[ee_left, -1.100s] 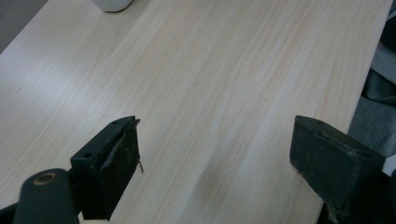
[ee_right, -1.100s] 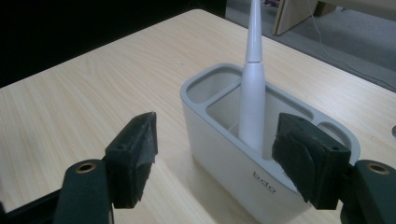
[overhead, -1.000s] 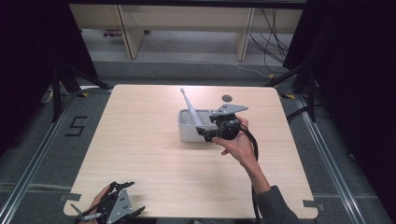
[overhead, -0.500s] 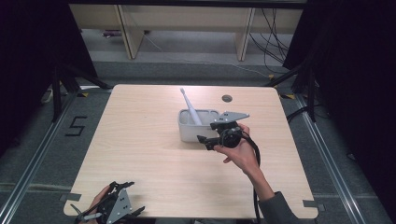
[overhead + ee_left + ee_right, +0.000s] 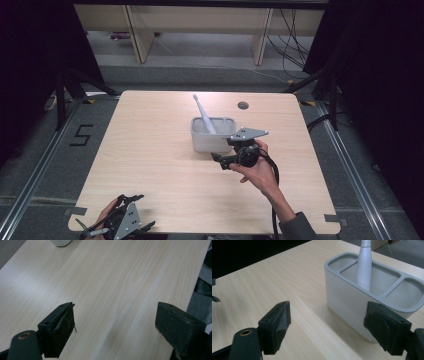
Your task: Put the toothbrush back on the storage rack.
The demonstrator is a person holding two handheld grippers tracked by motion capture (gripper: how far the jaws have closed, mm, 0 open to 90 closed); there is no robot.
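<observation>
right gripper (image 5: pixel 327 327) gapes empty just short of the toothbrush holder (image 5: pixel 352 302). electric toothbrush (image 5: pixel 364 262) leans in its middle compartment beyond the jaws; likely rigid, slick, top-heavy: grasp the handle. left gripper (image 5: pixel 115 325) released.

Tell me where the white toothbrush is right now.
The white toothbrush stands tilted in the middle compartment of the grey three-compartment plastic holder, mid-table in the high view, just beyond the right gripper.

Matt grey plastic holder (image 5: pixel 352 300), smooth white toothbrush (image 5: pixel 365 262), pale wood-grain table (image 5: pixel 150 150) w/ slight sheen
</observation>
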